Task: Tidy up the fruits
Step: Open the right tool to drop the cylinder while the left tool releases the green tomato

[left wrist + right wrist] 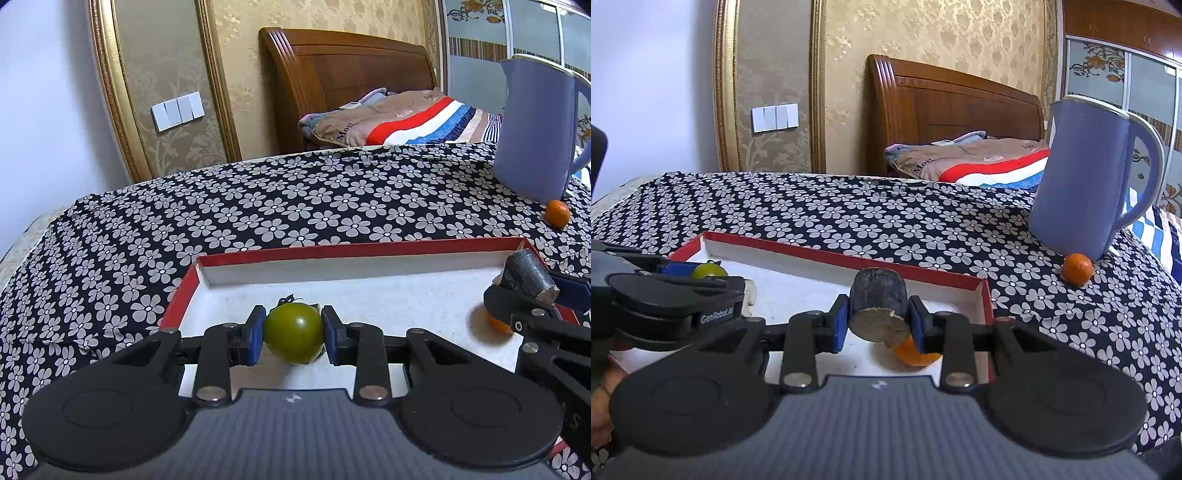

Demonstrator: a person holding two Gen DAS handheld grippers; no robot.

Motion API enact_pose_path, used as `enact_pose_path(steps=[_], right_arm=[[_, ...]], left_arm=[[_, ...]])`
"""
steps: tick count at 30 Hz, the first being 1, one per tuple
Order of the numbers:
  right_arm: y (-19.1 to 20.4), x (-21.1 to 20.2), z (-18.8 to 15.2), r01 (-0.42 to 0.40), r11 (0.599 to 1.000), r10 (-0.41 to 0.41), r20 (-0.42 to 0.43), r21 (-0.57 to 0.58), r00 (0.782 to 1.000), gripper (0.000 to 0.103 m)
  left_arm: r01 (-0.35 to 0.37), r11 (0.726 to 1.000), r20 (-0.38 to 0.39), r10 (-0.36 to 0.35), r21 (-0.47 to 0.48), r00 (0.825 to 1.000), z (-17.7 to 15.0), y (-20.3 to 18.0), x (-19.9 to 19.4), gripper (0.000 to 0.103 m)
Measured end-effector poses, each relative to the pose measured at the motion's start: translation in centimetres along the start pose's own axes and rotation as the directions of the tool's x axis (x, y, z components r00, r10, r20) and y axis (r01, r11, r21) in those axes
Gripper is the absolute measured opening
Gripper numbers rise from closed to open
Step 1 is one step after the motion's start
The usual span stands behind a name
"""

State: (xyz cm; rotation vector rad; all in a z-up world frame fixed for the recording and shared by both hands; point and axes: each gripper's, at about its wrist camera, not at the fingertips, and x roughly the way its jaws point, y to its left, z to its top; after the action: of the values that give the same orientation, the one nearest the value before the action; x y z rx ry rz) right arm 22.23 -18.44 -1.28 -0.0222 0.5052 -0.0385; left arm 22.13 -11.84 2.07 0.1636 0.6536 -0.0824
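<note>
My left gripper [293, 334] is shut on a green tomato [293, 332] and holds it just above the floor of the red-rimmed white tray [354, 249]. My right gripper [878, 323] is shut on a dark cylindrical piece [877, 295] with a pale cut end, over the tray's [846, 258] right part. An orange fruit [916, 352] lies in the tray under the right gripper; it also shows in the left wrist view [498, 323]. The tomato also shows in the right wrist view [709, 271]. Another orange fruit [1078, 269] lies on the cloth beside the jug.
A blue jug [1082, 184] stands on the flowered tablecloth [849, 221] at the right, also in the left wrist view [535, 125]. A small pale object [750, 291] lies in the tray by the left gripper. A bed with a striped blanket [399, 118] stands behind the table.
</note>
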Motion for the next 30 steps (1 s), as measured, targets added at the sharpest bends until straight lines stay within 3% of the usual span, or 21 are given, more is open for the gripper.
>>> enact_pose_path(steps=[12, 15, 18, 20, 26, 30], right_arm=[[-0.5, -0.6, -0.1, 0.005, 1.0, -0.005, 0.011, 0.013, 1.0, 0.032], [-0.6, -0.8, -0.2, 0.002, 1.0, -0.002, 0.011, 0.014, 1.0, 0.036], [-0.5, -1.0, -0.3, 0.0, 1.0, 0.0, 0.013, 0.011, 1.0, 0.036], [-0.5, -1.2, -0.4, -0.003, 1.0, 0.002, 0.014, 0.008, 1.0, 0.036], [-0.8, -2.3, -0.7, -0.009, 1.0, 0.009, 0.024, 0.012, 1.0, 0.038], [-0.9, -4.3, -1.5, -0.018, 1.0, 0.018, 0.056, 0.015, 0.998, 0.048]], left_arm=[[0.009, 1.0, -0.003, -0.009, -0.01, 1.0, -0.2, -0.1, -0.4, 0.033], [0.009, 1.0, -0.002, -0.009, -0.022, 1.0, -0.3, 0.1, -0.5, 0.033], [0.014, 1.0, 0.006, -0.014, -0.026, 1.0, -0.2, 0.2, -0.9, 0.046], [0.004, 1.0, 0.024, -0.004, -0.022, 1.0, -0.2, 0.1, -1.4, 0.063], [-0.006, 1.0, 0.053, 0.007, -0.017, 0.999, -0.2, 0.2, -2.9, 0.065], [0.001, 1.0, 0.054, 0.001, -0.028, 0.999, -1.1, 0.9, -4.3, 0.065]])
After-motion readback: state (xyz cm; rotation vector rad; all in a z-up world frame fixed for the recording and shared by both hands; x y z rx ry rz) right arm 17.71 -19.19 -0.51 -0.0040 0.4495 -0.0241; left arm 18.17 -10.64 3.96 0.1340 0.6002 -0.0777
